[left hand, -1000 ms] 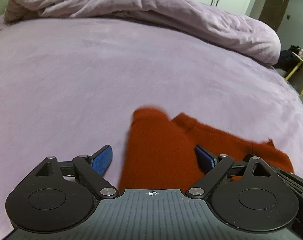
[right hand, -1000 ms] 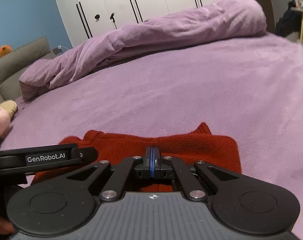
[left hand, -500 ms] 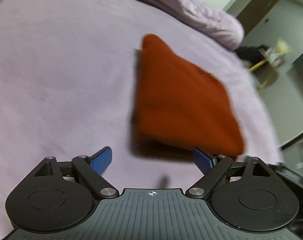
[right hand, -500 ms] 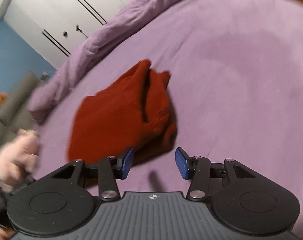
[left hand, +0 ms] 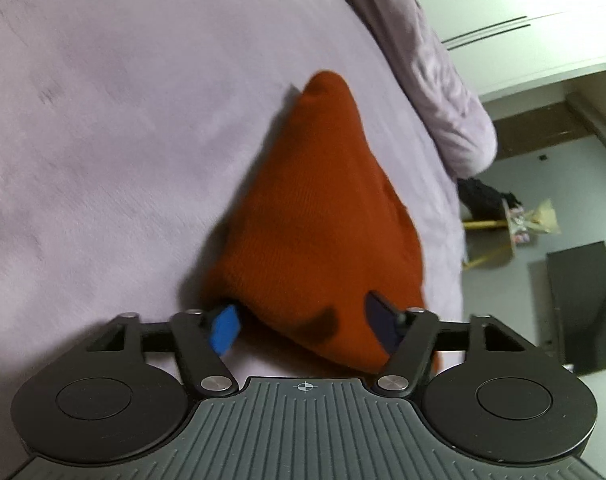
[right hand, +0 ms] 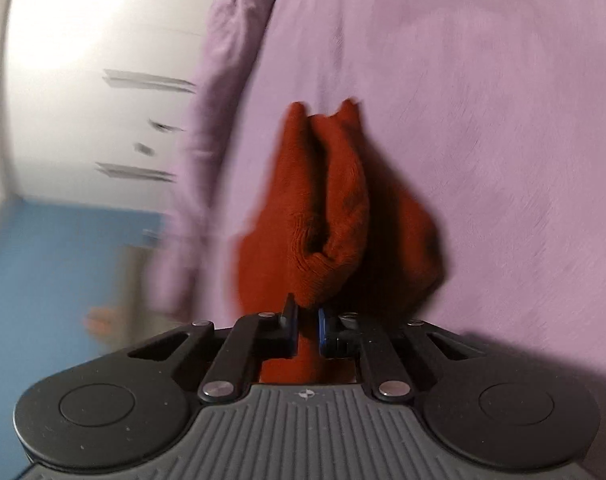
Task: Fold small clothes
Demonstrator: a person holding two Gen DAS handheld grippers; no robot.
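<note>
A folded rust-red knit garment (left hand: 315,216) lies on the lilac bed (left hand: 123,120), narrowing toward its far end. My left gripper (left hand: 301,324) straddles the garment's near edge. Its jaws are closing with the cloth between them, one blue pad (left hand: 223,328) right at the garment's side, the other over the cloth. In the right wrist view the same garment (right hand: 323,208) shows as bunched folded layers. My right gripper (right hand: 307,326) is closing, and its pads pinch a thin fold at the near end. Both views are rolled to one side.
A bunched lilac duvet (left hand: 435,80) runs along the far side of the bed, with white wardrobe doors (left hand: 523,12) behind it. Beyond the bed's edge stand a small table with yellow legs (left hand: 499,236) and a dark flat panel (left hand: 583,304).
Both grippers let go, drew back and rolled sideways, then came in on the garment's near end. The right jaws opened and closed again on a fold; the left jaws have narrowed around the cloth.
</note>
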